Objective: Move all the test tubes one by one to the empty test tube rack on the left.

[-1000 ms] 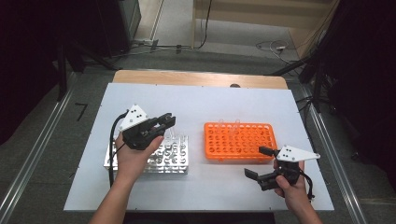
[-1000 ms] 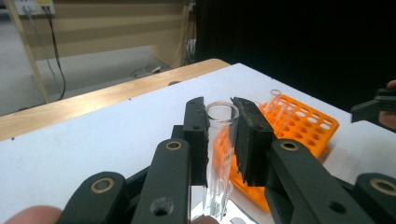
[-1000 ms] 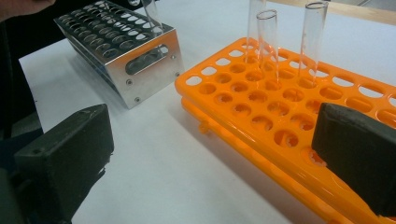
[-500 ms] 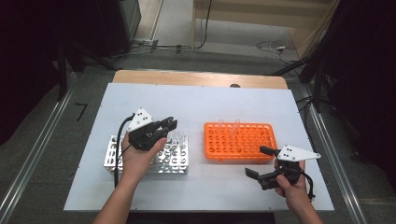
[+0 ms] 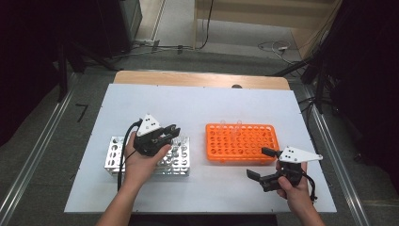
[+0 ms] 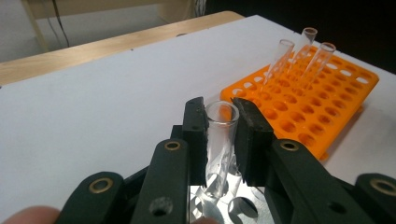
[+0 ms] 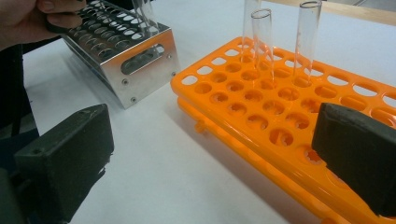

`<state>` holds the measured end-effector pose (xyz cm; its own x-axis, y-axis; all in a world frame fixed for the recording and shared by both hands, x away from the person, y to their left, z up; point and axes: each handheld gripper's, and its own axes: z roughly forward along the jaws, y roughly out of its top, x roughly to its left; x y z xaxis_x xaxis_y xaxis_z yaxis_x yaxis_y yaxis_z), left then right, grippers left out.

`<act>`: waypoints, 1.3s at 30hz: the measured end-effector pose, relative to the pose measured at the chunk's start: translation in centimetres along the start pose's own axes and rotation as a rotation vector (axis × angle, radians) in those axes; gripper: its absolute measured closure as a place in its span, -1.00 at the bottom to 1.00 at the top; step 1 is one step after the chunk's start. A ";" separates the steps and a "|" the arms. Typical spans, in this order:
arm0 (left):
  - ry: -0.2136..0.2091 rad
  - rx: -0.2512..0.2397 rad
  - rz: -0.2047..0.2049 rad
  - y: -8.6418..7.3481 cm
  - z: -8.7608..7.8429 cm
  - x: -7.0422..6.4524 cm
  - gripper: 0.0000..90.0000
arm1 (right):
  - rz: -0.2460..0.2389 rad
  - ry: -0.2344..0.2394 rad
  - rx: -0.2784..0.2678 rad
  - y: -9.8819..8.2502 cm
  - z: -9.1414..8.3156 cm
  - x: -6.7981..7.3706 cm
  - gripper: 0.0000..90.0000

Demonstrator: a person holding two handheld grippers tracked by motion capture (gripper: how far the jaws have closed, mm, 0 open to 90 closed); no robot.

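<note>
Left gripper [image 6: 223, 135] pinching a glass tube [image 6: 218, 140] over the metal rack [image 5: 115, 157], a grip unclear from above; right gripper [image 5: 264, 164] spread.

Test tube [image 6: 219, 140] base hidden between claw jaws; orange rack [image 7: 289, 135] cropped.

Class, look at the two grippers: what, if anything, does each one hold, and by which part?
The left gripper holds a clear test tube just below its open rim, its lower end in the metal rack. The right gripper is open and holds nothing.
</note>
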<state>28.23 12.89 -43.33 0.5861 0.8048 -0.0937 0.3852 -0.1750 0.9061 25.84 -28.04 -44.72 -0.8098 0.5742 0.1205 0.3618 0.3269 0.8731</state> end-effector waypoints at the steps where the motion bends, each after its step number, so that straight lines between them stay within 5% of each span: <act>1: 0.002 0.005 0.002 0.0 0.0 0.0 0.69 | 0.000 0.001 0.000 0.0 0.0 0.0 -1.00; 6: 0.003 0.037 0.009 -0.1 0.1 -0.1 0.68 | 0.000 0.000 0.004 -0.1 0.1 0.0 -1.00; 11: -0.015 0.065 -0.032 -0.2 0.1 0.2 0.66 | 0.002 -0.001 0.006 -0.1 0.2 0.0 -1.00; 21: -0.053 0.048 -0.092 -0.3 -0.5 0.6 0.45 | 0.005 -0.005 0.006 -0.1 0.1 -0.1 -1.00; 34: -0.086 0.011 -0.085 -0.4 -2.0 -0.7 -0.64 | 0.004 -0.007 0.008 0.1 0.2 0.0 -1.00; 39: -0.109 -0.008 -0.084 -0.5 -2.7 -1.3 -0.81 | 0.006 -0.018 0.008 0.3 0.1 0.1 -1.00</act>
<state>25.33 13.49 -42.51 0.6261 0.7500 -0.2134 0.4309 -0.1047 0.8963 25.97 -27.80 -44.53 -0.7991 0.5897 0.1168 0.3703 0.3298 0.8684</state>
